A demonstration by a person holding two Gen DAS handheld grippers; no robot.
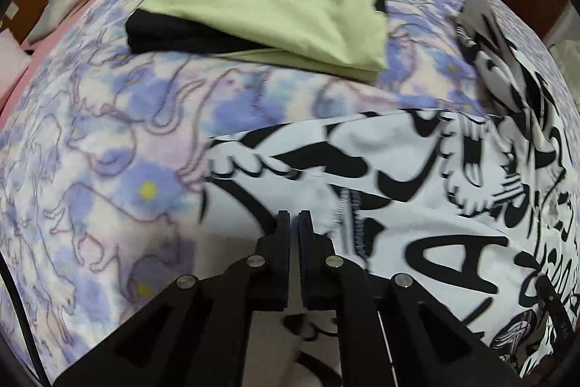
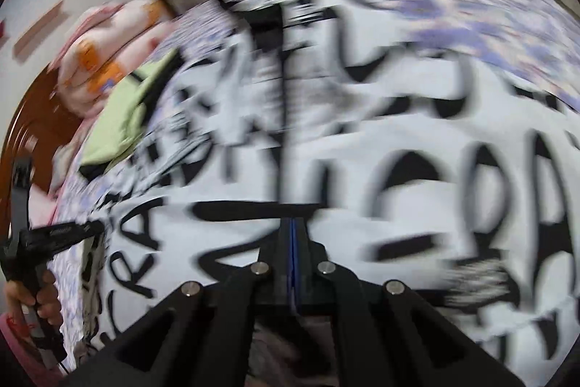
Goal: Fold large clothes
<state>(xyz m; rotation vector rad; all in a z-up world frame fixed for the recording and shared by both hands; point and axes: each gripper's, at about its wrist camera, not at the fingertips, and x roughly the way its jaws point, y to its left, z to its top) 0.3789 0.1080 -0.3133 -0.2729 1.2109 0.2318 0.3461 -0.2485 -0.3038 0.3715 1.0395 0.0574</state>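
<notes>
A: Where is the white black-printed garment (image 1: pixel 417 176) found?

B: At lower right, its edge against bare floral blanket (image 1: pixel 108 169).

A: The grippers?

B: The left gripper (image 1: pixel 294 218) and the right gripper (image 2: pixel 293 223) are closed; a grip cannot be told.

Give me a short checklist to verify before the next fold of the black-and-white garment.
1. Left gripper shut over the black-and-white garment: ok.
2. Cloth held between its fingers: cannot tell.
3. Right gripper shut: ok; its hold on cloth: cannot tell, view blurred.
4. Green folded garment lies apart from the printed one: ok.
5. Printed garment flat: not ok, bunched at its far right end.
6. Bare blanket beside it for folding: ok.
</notes>
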